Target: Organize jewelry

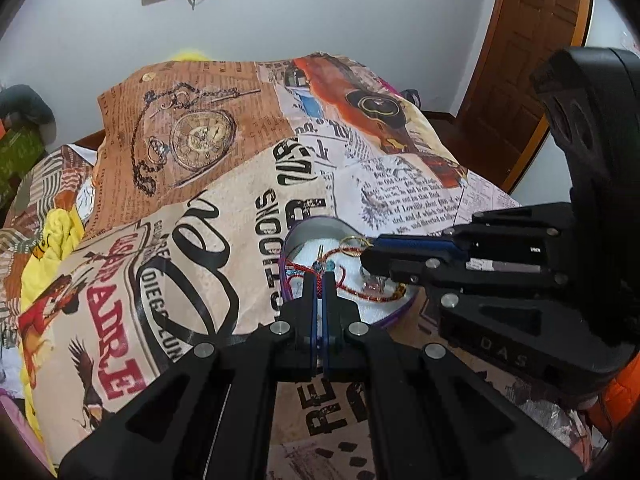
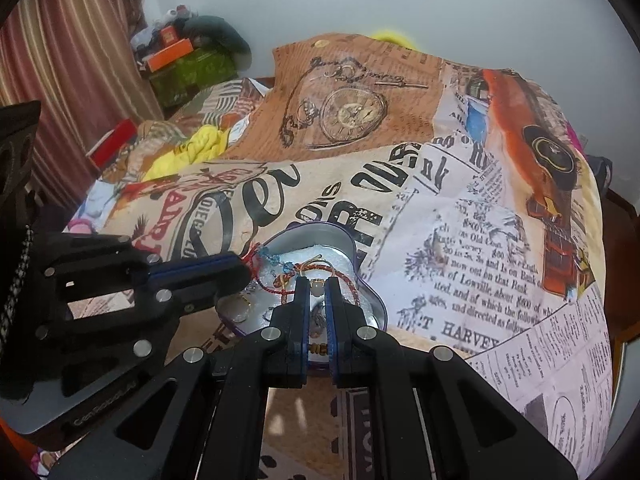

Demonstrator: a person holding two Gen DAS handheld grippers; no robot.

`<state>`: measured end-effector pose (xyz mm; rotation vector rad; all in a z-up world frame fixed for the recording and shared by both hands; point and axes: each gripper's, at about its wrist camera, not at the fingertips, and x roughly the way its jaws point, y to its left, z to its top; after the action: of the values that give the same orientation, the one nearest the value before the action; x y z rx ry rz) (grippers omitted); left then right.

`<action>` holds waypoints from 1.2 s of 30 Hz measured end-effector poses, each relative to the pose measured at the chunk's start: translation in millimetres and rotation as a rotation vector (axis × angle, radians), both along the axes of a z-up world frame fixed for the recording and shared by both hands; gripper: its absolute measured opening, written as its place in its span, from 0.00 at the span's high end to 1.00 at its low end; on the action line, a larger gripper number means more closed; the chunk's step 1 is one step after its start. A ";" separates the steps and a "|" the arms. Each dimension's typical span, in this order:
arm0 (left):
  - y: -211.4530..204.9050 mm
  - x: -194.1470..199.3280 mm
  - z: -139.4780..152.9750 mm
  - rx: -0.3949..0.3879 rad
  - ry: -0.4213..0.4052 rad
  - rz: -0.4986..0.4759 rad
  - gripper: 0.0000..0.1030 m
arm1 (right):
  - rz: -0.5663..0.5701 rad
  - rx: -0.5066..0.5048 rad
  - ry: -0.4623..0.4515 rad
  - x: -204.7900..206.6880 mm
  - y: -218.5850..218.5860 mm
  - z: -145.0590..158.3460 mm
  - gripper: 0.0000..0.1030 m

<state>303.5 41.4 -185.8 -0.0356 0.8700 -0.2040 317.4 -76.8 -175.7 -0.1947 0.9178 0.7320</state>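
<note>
A heart-shaped purple tin (image 1: 316, 226) (image 2: 352, 246) with a white lining sits on the printed cloth and holds tangled jewelry: a red cord bracelet (image 1: 352, 290) (image 2: 276, 290), blue beads (image 2: 276, 259), gold rings (image 1: 354, 246) (image 2: 316, 266). My left gripper (image 1: 319, 276) (image 2: 248, 268) is shut on the red cord at the tin's near-left rim. My right gripper (image 2: 316, 286) (image 1: 366, 258) is over the tin, its jaws narrowly apart around a small pale bead or ring piece (image 2: 316, 289).
The printed newspaper-pattern cloth (image 2: 460, 220) covers a bed. Yellow fabric (image 2: 192, 152) and boxes (image 2: 176, 56) lie at the far left by a curtain. A wooden door (image 1: 532, 60) stands at the right.
</note>
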 end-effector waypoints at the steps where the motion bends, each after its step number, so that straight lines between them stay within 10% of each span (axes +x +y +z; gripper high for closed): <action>1: 0.3 -0.2 -1.3 -0.002 0.007 -0.003 1.00 | 0.004 0.001 0.003 0.1 0.5 -0.2 0.94; 20: 5.5 -22.1 27.9 0.001 -0.029 0.059 0.82 | -0.007 -0.003 0.010 -12.1 -7.9 20.3 0.81; 36: -2.8 -99.0 142.2 0.003 -0.311 0.102 0.81 | -0.145 0.109 -0.321 -95.1 -53.2 137.8 0.81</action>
<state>204.5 38.5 -43.7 -0.0442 0.5571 -0.1089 222.4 -130.0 -37.9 -0.1427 0.5787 0.5936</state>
